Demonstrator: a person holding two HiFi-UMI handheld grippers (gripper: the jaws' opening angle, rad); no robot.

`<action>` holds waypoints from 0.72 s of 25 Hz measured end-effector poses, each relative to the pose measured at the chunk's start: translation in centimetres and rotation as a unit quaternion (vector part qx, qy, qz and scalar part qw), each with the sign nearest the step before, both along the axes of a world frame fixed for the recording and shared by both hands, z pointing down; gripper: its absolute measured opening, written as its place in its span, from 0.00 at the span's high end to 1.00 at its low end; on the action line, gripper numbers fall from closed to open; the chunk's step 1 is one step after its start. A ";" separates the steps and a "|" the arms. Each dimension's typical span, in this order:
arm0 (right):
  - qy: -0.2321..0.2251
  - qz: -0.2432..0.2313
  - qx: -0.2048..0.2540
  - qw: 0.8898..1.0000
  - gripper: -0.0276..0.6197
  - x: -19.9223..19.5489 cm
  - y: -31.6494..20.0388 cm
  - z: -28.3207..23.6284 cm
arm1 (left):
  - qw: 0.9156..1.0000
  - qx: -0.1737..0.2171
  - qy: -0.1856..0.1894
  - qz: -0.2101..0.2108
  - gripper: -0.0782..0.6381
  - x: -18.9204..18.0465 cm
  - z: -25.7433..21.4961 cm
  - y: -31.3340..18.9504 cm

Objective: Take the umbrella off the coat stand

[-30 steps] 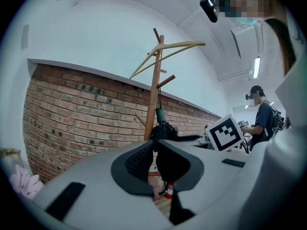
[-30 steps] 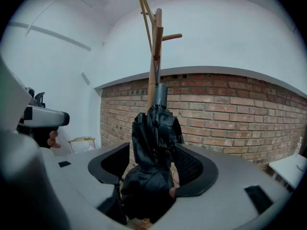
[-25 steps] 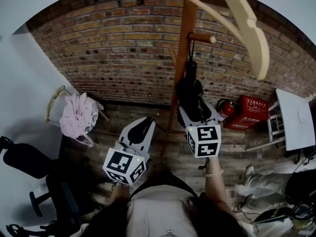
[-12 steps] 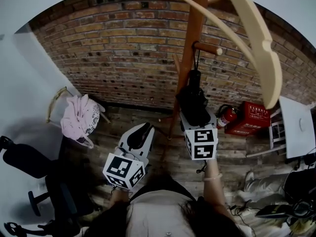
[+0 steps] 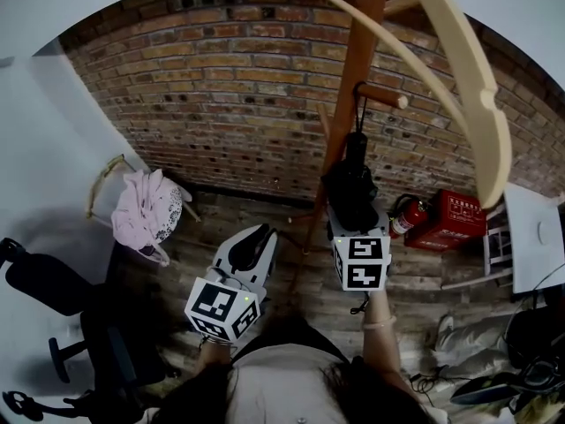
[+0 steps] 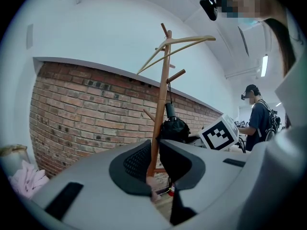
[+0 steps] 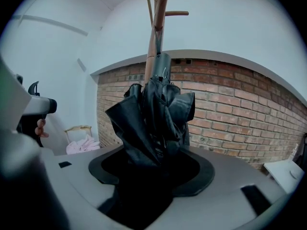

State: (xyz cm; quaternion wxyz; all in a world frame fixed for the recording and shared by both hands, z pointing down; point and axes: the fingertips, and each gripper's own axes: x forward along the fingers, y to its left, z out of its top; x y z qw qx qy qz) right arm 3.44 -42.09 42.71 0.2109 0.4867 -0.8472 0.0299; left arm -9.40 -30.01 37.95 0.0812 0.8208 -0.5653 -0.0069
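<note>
A black folded umbrella (image 5: 353, 179) hangs by its strap from a peg (image 5: 381, 95) on the wooden coat stand (image 5: 353, 78). My right gripper (image 5: 351, 208) reaches up from below and is shut on the umbrella's bunched fabric (image 7: 156, 119), which fills the space between its jaws (image 7: 153, 169). My left gripper (image 5: 253, 241) is lower and to the left of the stand, shut and holding nothing. In the left gripper view its jaws (image 6: 154, 157) point at the stand's pole (image 6: 160, 109), with the umbrella (image 6: 173, 127) beyond.
A brick wall (image 5: 229, 104) stands behind the coat stand. Pink cloth (image 5: 146, 210) lies on a chair at left. A fire extinguisher (image 5: 408, 215) and red box (image 5: 457, 215) sit at right, near a white table (image 5: 534, 237). Another person (image 6: 259, 121) stands further off.
The right gripper stays shut on the umbrella under the peg. The head view has shifted, so the stand and peg sit further right and lower. The left gripper has barely moved.
</note>
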 end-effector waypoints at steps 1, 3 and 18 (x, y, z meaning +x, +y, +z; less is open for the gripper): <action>0.000 0.000 0.001 1.000 0.51 0.0 0.1 0.0 | 1.000 0.000 -0.001 -0.001 0.83 0.0 0.0 0.0; -0.001 -0.002 0.003 1.000 0.51 0.0 0.2 -0.1 | 1.000 0.001 -0.001 -0.003 0.83 -0.1 -0.2 0.1; -0.014 -0.002 0.036 0.999 0.52 -0.2 1.6 -2.6 | 1.000 0.013 0.001 -0.005 0.83 -0.5 -1.0 1.6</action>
